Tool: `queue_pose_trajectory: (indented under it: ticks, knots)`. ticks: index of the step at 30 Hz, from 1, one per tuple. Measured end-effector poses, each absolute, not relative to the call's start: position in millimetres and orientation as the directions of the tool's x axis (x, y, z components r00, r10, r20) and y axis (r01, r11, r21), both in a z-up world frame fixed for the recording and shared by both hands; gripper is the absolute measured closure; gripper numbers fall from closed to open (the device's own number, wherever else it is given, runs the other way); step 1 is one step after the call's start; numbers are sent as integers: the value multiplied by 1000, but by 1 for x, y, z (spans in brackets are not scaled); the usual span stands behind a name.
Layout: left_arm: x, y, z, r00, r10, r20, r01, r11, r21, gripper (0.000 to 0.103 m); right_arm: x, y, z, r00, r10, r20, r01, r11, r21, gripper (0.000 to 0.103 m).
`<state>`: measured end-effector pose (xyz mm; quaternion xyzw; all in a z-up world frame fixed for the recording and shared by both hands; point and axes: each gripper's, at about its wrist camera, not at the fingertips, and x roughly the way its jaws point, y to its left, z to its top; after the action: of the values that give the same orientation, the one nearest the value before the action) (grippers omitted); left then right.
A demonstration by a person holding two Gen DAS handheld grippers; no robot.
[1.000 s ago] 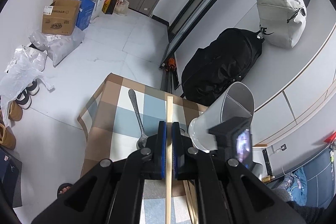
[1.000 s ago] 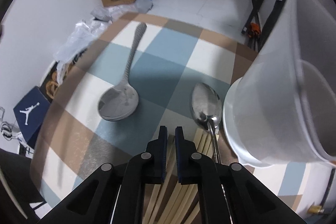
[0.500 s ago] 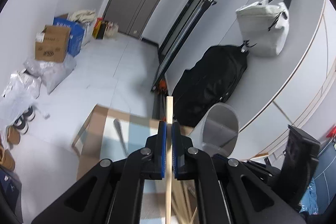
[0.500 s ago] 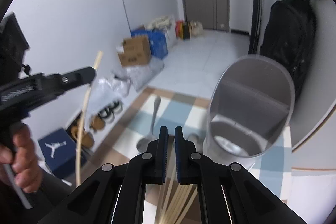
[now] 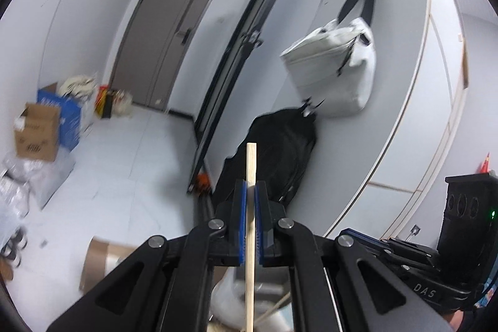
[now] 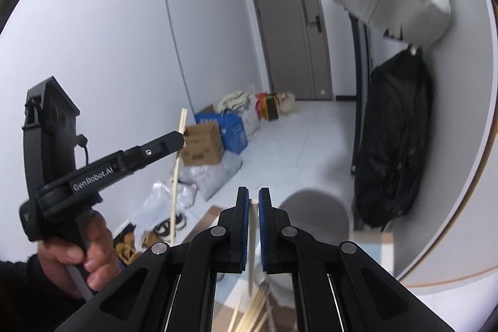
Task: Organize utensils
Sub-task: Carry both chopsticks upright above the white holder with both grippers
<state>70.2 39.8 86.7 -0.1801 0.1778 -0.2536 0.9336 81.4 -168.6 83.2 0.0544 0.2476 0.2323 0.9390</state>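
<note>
Only right view shows hand (image 6: pixel 77 254) gripping left tool (image 6: pixel 182 139).

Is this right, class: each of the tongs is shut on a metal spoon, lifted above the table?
Not quite. The left tongs and right tongs each grip a wooden chopstick, not a spoon. Both wrist views show this.
</note>
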Motion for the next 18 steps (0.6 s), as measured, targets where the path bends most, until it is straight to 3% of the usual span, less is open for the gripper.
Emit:
queue_pose_trajectory:
  ticks: [8,18]
  knots:
    - [90,21,87,813,-556,-171,450,787,-422,102,100,-195,115,809,426,-405,-386,905,180,98]
    - [93,-9,58,832,-535,-147,464,815,-347,102,107,-217,104,823,411,-392,-352,911,215,98]
